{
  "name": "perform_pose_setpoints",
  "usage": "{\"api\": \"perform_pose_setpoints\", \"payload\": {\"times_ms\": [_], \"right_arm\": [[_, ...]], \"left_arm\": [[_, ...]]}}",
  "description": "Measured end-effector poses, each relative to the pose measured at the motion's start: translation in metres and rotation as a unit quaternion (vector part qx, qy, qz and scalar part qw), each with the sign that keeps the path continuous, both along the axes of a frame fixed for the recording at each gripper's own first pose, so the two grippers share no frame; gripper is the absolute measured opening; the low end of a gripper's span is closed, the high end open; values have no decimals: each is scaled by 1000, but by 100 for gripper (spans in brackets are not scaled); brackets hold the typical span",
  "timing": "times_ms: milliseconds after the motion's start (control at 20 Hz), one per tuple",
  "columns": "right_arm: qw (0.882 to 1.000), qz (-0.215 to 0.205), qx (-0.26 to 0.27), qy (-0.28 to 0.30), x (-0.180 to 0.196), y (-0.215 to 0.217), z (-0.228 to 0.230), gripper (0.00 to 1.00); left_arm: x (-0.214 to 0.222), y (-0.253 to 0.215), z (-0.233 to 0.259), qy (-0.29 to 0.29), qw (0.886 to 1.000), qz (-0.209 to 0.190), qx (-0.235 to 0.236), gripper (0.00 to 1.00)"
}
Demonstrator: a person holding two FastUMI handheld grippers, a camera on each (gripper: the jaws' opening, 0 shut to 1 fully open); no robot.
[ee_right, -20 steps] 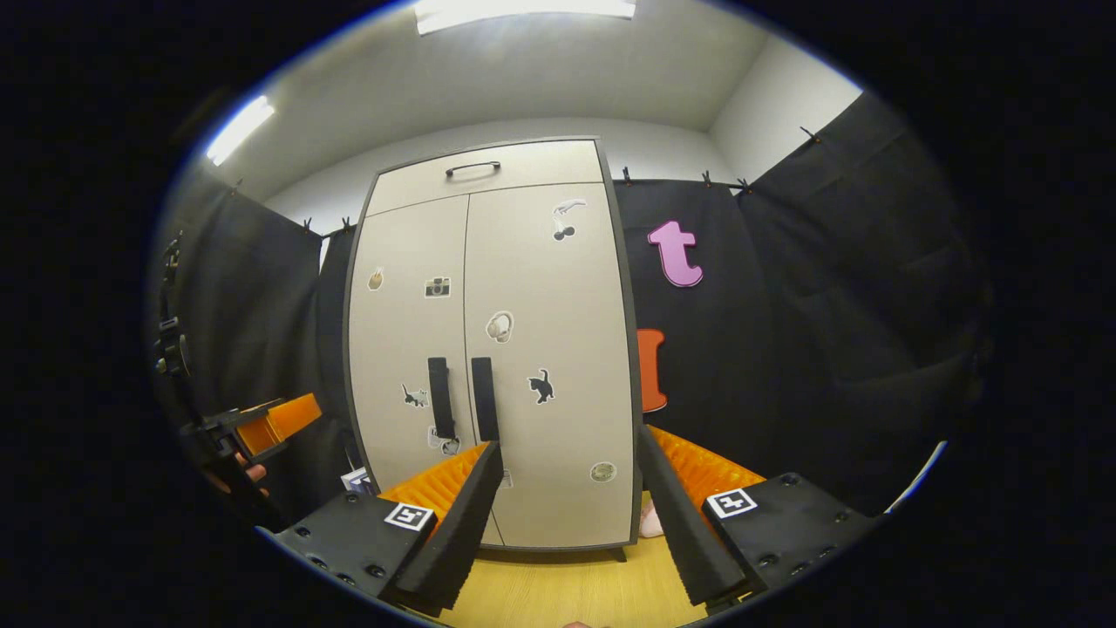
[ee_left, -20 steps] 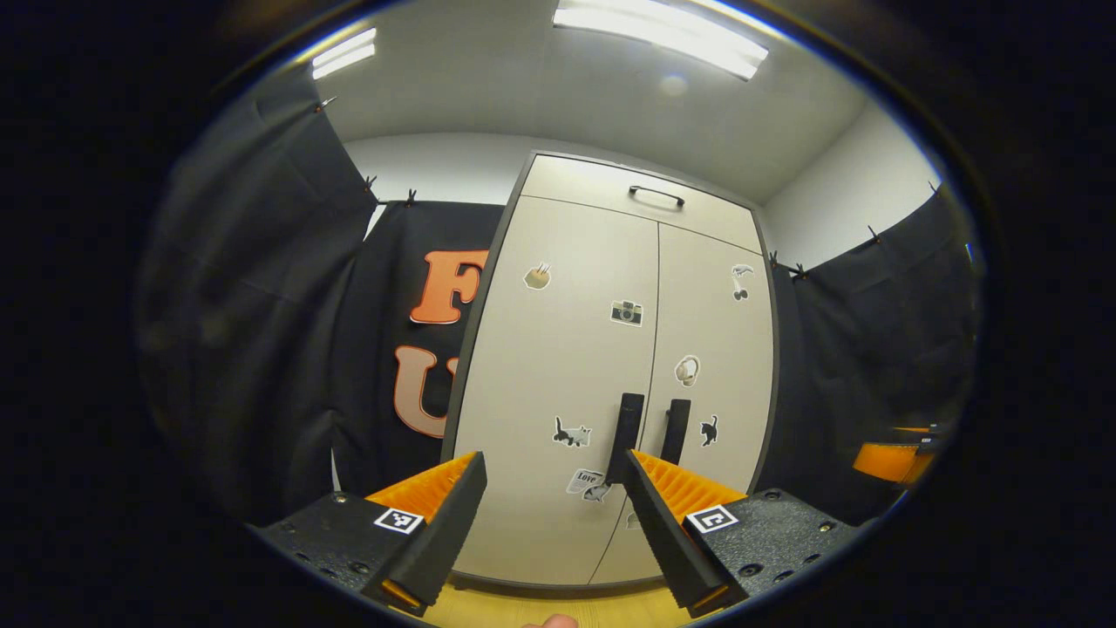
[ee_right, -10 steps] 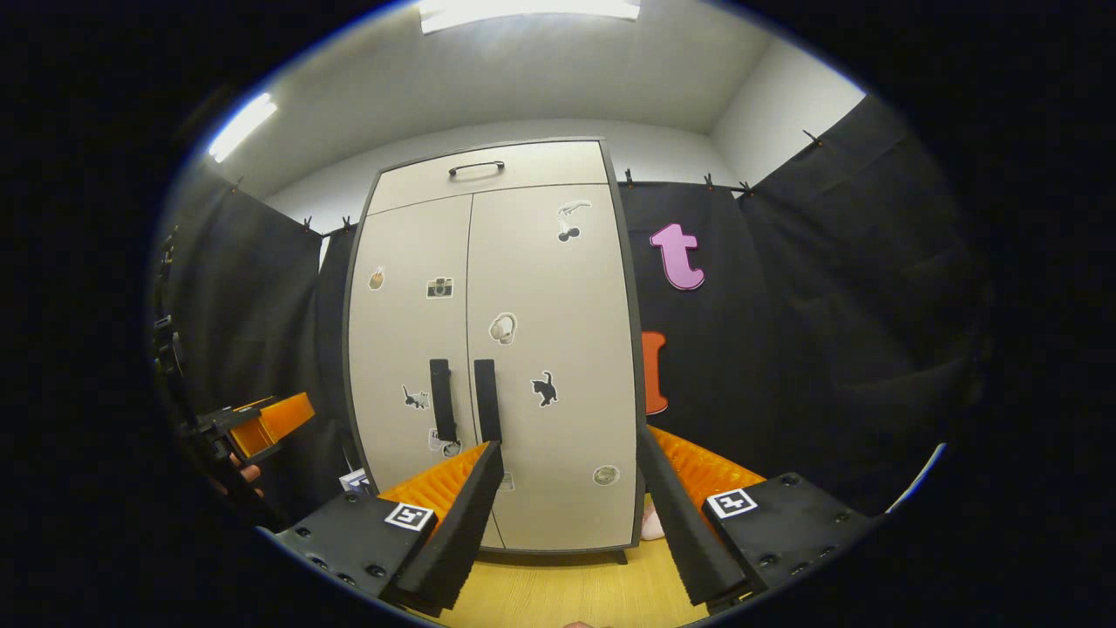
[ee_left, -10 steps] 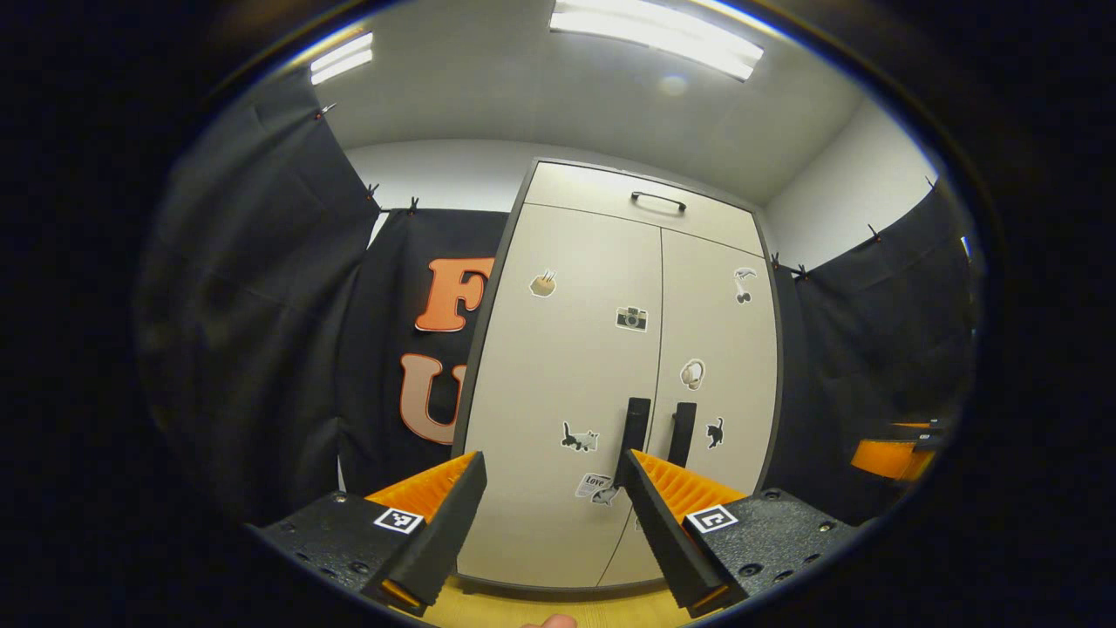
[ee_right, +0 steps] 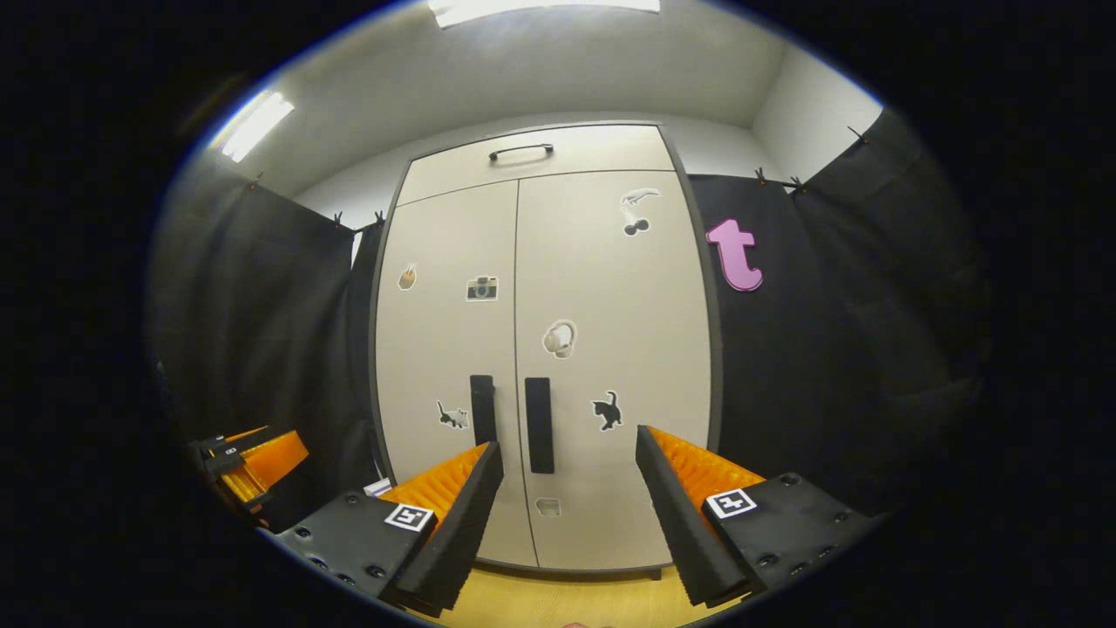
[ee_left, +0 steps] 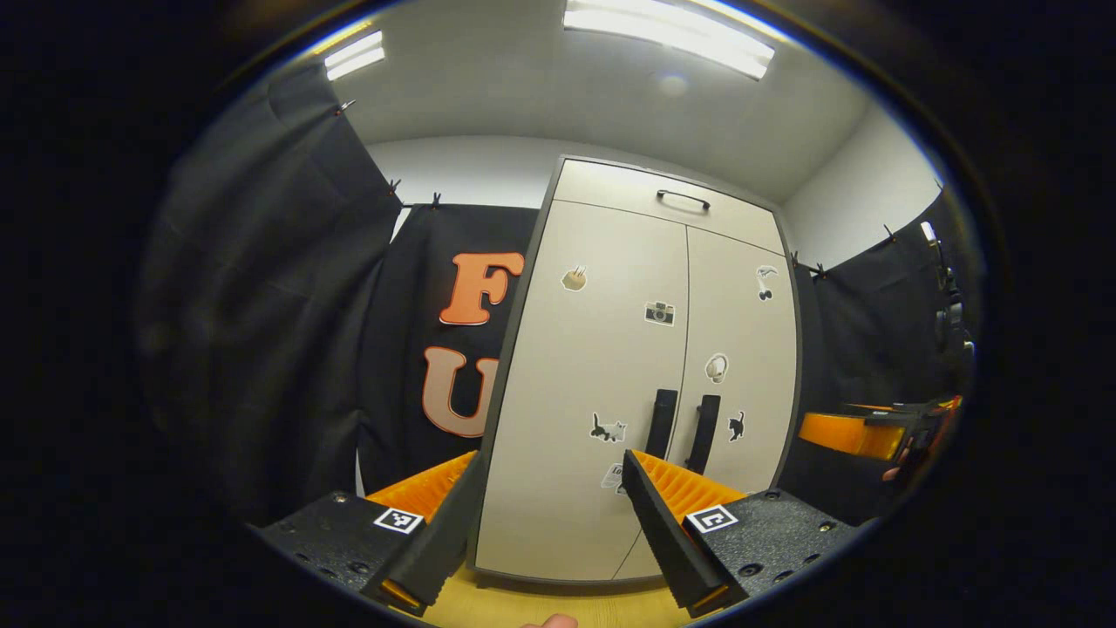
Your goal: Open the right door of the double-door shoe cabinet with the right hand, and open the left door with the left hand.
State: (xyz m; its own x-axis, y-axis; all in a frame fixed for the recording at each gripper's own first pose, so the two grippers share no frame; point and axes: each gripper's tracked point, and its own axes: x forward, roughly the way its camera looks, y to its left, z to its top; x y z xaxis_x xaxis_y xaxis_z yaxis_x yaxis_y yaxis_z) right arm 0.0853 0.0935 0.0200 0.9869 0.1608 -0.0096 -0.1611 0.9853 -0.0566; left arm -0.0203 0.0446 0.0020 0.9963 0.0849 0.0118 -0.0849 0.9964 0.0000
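Closest in the right gripper view is the right gripper (ee_right: 567, 475). Its two fingers stand wide apart, with nothing between them. It is held that way so a handle can slip in between. It points at the bottom half of the right door (ee_right: 610, 349), because that is the door this hand has to open. The long black right handle (ee_right: 538, 425) shows just above the gap, nearer the left finger. The fingers are not touching it.

In the left gripper view, the left gripper (ee_left: 549, 484) is wide open too, and it holds nothing. It looks at the shoe cabinet (ee_left: 610, 187) from the side, so the doors look slanted. The left handle (ee_left: 661, 424) stands just above its right finger, but the handle is farther off, so there is no touch. I think this hand is waiting for its turn.

Each gripper can see the other one off to the side, as an orange and black shape low down.

Next comes the yellow wood floor (ee_right: 558, 602), and then the cabinet standing on it. Both doors are flat and shut. The two handles sit side by side near the middle line, so each hand can grab its own.

Stickers dot the doors, like a black cat sticker (ee_right: 607, 410) and a camera sticker (ee_right: 481, 289). At the top is a drawer with a thin handle (ee_right: 520, 152).

So the job has not really started.
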Motion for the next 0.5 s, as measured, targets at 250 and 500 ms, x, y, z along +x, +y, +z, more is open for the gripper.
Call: {"api": "perform_pose_setpoints", "payload": {"times_ms": [250, 500], "right_arm": [[1000, 2, -3, 0, 64, 33, -7, 93], [999, -27, 11, 20, 129, 27, -36, 98]], "left_arm": [[-11, 21, 6, -3, 1000, 19, 13, 94], [-16, 40, 1, 0, 999, 35, 25, 94]]}}
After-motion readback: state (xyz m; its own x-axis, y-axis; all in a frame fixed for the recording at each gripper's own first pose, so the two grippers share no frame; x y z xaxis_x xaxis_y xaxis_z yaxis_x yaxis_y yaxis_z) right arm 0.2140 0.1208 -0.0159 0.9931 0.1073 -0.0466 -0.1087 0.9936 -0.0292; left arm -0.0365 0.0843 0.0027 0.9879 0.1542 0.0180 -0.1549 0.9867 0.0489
